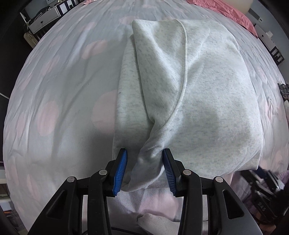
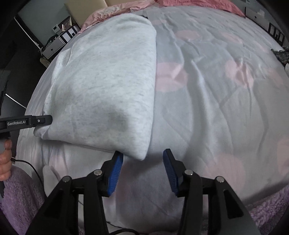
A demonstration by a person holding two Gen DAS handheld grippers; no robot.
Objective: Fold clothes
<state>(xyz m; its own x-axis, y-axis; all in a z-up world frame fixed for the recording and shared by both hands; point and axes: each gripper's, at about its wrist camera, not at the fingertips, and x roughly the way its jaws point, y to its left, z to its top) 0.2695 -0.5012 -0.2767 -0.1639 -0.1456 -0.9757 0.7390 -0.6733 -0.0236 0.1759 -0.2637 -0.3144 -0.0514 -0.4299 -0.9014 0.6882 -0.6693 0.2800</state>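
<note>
I see a heathered pale grey garment (image 1: 207,101) lying on the bed cover (image 1: 63,94), which is whitish with large soft pink dots. Beyond the garment, at the bed's far end, I see salmon-pink bedding (image 1: 229,12). My left gripper (image 1: 144,171) and right gripper (image 2: 142,171) are black with ribbed blue pads. Nearer than the garment I see lilac fleece (image 2: 19,195).

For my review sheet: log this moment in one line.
grey sweatshirt folded on bed | left tongs: corner between pads | right tongs: open, empty

The folded garment (image 1: 189,101) lies on the bed (image 1: 59,86).
</note>
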